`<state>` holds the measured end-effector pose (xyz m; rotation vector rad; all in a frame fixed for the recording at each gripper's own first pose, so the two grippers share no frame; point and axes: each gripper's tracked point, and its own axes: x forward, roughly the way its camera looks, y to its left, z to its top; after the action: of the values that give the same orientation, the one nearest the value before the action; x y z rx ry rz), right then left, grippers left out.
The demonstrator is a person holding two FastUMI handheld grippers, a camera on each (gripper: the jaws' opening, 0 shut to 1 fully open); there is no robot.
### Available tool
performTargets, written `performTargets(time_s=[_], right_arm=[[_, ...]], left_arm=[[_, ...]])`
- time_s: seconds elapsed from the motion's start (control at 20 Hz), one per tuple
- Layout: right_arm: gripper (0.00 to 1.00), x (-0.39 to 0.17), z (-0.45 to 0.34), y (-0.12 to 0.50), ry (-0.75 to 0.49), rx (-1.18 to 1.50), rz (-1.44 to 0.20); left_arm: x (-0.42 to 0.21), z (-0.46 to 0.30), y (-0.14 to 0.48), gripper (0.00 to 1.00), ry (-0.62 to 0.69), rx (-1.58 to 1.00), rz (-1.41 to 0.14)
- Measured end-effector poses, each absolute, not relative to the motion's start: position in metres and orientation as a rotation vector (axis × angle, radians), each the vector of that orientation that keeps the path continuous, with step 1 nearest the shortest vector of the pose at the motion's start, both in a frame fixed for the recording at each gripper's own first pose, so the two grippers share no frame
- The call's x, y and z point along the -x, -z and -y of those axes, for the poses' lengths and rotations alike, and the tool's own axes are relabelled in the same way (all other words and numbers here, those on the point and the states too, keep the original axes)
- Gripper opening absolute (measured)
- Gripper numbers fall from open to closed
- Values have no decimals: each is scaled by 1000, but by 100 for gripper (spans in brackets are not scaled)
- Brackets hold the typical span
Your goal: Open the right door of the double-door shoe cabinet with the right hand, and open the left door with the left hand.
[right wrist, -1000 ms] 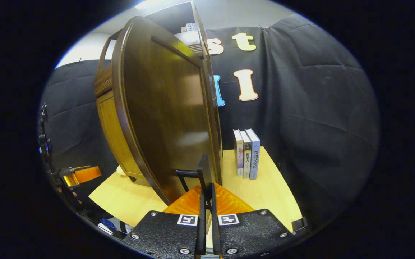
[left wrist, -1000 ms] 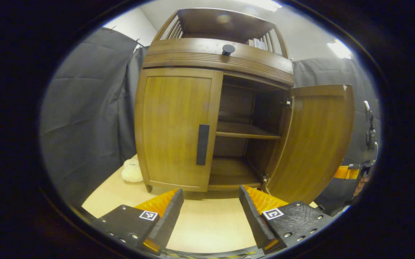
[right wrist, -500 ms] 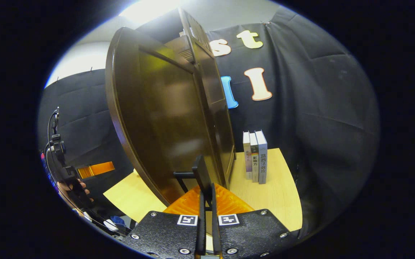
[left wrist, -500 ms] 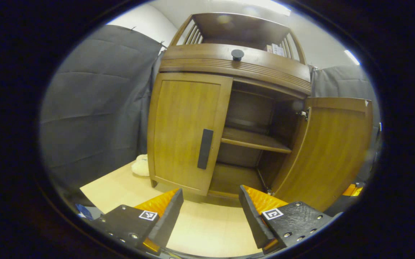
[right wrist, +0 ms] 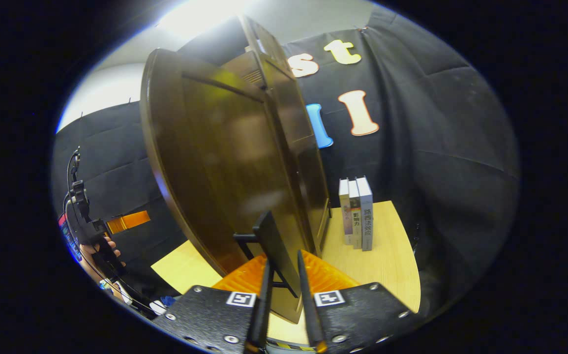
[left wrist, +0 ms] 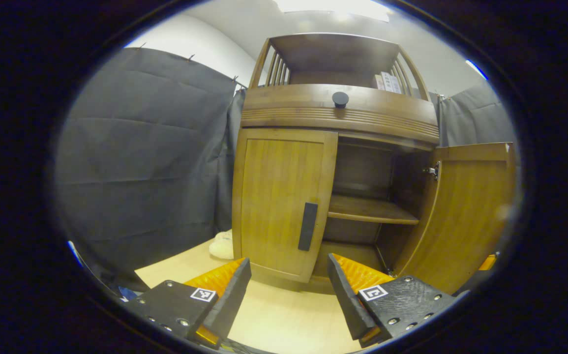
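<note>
The left tool [left wrist: 288,290] hovers wide open and empty above the table [left wrist: 288,319], facing the closed left door [left wrist: 284,204]. The right door [left wrist: 461,216] stands swung out. The right tool [right wrist: 284,300] brackets its handle [right wrist: 274,248], fingers slightly parted — whether they touch it is unclear.

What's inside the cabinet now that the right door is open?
Behind the open right door, the cabinet shows one bare shelf and a dim floor. The closed left door hides the other half.
</note>
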<state>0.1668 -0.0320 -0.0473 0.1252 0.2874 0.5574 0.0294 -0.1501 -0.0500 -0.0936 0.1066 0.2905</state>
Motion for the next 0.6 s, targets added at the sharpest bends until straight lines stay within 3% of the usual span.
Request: performTargets(time_s=[0.1, 0.15, 0.2, 0.3, 0.35, 0.4, 0.45, 0.5, 0.6], right_arm=[[57, -168, 45, 42, -481, -145, -265], [71, -168, 52, 40, -439, -145, -253], [86, -166, 56, 41, -401, -136, -251], [98, -158, 59, 40, -331, -122, -250], [98, -152, 59, 35, -301, -111, -239], [98, -146, 58, 32, -276, -101, -221], [93, -141, 60, 29, -246, -90, -210], [96, -136, 64, 30, -210, -78, -206], [96, -124, 75, 27, -121, -72, -199]], left_arm=[[-51, 145, 46, 89, -262, 88, -97], [-62, 145, 44, 95, -236, 93, -87], [-75, 145, 42, 89, -211, 100, -84], [-105, 142, 46, 95, -164, 110, -100], [-119, 142, 46, 89, -137, 114, -98], [-133, 142, 46, 89, -110, 115, -99], [-146, 141, 47, 95, -87, 112, -103], [-159, 140, 49, 96, -66, 108, -108], [-179, 141, 55, 89, -27, 105, -114]])
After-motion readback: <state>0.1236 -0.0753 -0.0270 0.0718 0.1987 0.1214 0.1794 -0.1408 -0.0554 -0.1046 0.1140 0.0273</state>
